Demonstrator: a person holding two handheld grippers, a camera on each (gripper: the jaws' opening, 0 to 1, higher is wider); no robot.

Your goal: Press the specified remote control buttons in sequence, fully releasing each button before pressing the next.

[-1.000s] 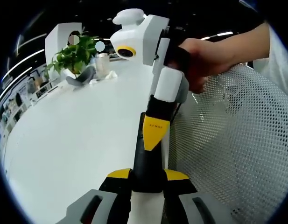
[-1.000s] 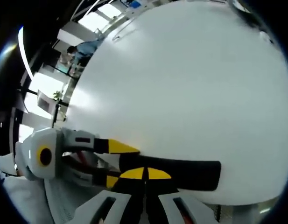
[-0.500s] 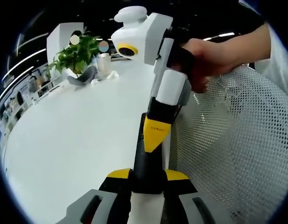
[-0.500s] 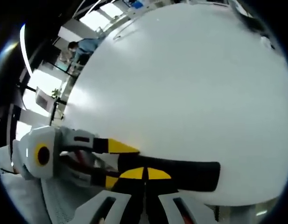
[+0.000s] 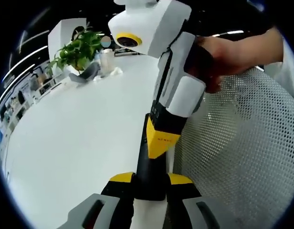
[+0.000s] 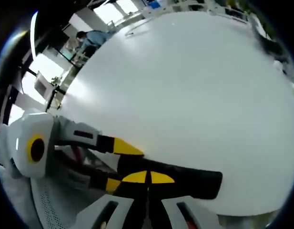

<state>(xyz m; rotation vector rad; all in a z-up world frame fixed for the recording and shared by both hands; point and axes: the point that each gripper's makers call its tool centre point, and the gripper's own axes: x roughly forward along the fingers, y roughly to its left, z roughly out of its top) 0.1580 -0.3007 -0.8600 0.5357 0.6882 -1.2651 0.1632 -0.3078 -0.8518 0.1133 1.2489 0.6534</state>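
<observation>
Where clamped end-on between the jaws of the left gripper point(image 5: 150, 179), black remote point(image 5: 147, 160) held along the edge of the table point(image 5: 80, 143), beside mesh chair point(image 5: 242, 157). Right gripper point(image 5: 158, 141) jaws closed together, yellow tips resting on remote top. Lettering on yellow tip too small to read. Plant point(image 5: 80, 47) at far end.

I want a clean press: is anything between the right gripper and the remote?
Nothing visible. The right gripper, its yellow tip shut, already meets the black remote, which the left gripper clamps over the white table.
</observation>
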